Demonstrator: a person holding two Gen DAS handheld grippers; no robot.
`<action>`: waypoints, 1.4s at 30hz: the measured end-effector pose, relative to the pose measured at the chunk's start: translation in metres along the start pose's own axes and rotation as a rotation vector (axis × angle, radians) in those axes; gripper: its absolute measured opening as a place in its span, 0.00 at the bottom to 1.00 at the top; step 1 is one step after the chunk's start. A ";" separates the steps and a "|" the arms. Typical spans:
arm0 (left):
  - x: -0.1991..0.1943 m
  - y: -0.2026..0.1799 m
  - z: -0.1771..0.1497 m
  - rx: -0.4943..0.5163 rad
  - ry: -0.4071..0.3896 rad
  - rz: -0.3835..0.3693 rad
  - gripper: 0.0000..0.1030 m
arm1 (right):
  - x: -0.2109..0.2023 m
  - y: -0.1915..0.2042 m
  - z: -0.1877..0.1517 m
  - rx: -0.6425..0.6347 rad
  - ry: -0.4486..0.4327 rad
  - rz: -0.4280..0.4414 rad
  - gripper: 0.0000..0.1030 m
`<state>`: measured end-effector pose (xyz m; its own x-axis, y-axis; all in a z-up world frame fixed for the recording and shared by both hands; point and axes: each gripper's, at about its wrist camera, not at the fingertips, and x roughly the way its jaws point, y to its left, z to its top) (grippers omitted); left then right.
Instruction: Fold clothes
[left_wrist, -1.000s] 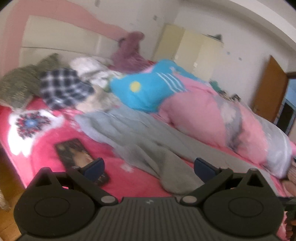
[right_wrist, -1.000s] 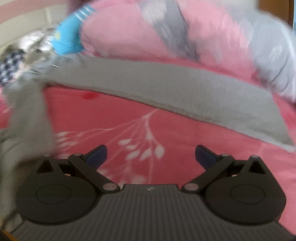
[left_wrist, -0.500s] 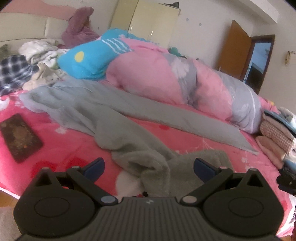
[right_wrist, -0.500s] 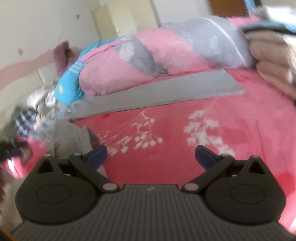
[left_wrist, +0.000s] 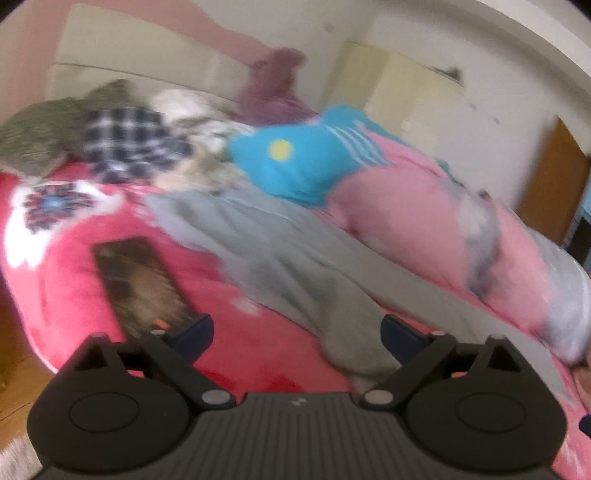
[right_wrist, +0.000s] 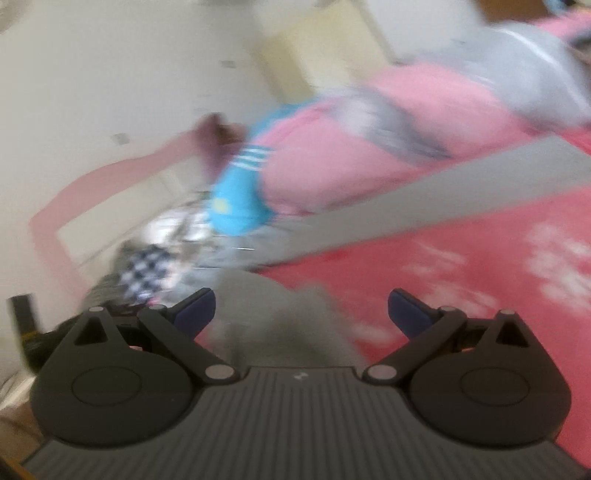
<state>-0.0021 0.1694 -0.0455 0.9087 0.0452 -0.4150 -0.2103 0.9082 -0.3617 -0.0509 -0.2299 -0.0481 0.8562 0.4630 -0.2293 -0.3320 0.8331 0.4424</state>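
- The grey trousers (left_wrist: 295, 266) are being shown spread across the red floral bedspread (left_wrist: 74, 258); in the left wrist view, one leg is running toward the camera and ending just in front of the left tool (left_wrist: 297, 330), between its two fingers.
- In the right wrist view, the grey trousers (right_wrist: 280, 317) are being seen bunched directly ahead of the right tool (right_wrist: 301, 308), with the other leg stretched away as a long flat strip along the foot of the pink duvet (right_wrist: 369, 147).
- The left tool is being held with its blue-tipped fingers (left_wrist: 195, 326) spread wide, nothing being pinched; contact with the cloth cannot be told through the blur.
- The right tool is likewise being held with its fingers (right_wrist: 195, 306) wide apart and nothing gripped.
- A dark rectangular object (left_wrist: 144, 284) is being seen lying on the bedspread just left of the trousers; what it is cannot be told.
- A bright blue pillow (left_wrist: 295, 162) with a yellow dot is being seen resting against the pink duvet (left_wrist: 424, 214), beyond the trousers.
- A checked garment (left_wrist: 129, 144) and other jumbled clothes are being seen piled near the headboard (left_wrist: 147, 66).
- A cream wardrobe (left_wrist: 399, 88) is being seen against the far wall, and a brown door (left_wrist: 554, 177) at the right.
- Both views are being smeared by motion blur.
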 end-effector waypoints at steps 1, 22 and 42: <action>0.000 0.007 0.007 -0.016 -0.011 0.012 0.91 | 0.010 0.011 0.002 -0.034 0.005 0.043 0.97; 0.149 0.087 0.107 -0.072 0.080 0.014 0.48 | 0.267 0.165 -0.020 -0.439 0.384 0.238 0.45; 0.160 0.094 0.097 -0.057 0.083 0.034 0.18 | 0.208 0.090 0.014 -0.488 0.298 -0.140 0.06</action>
<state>0.1584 0.3023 -0.0646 0.8683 0.0387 -0.4946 -0.2626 0.8816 -0.3921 0.1025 -0.0627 -0.0434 0.7803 0.3452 -0.5215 -0.4283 0.9026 -0.0434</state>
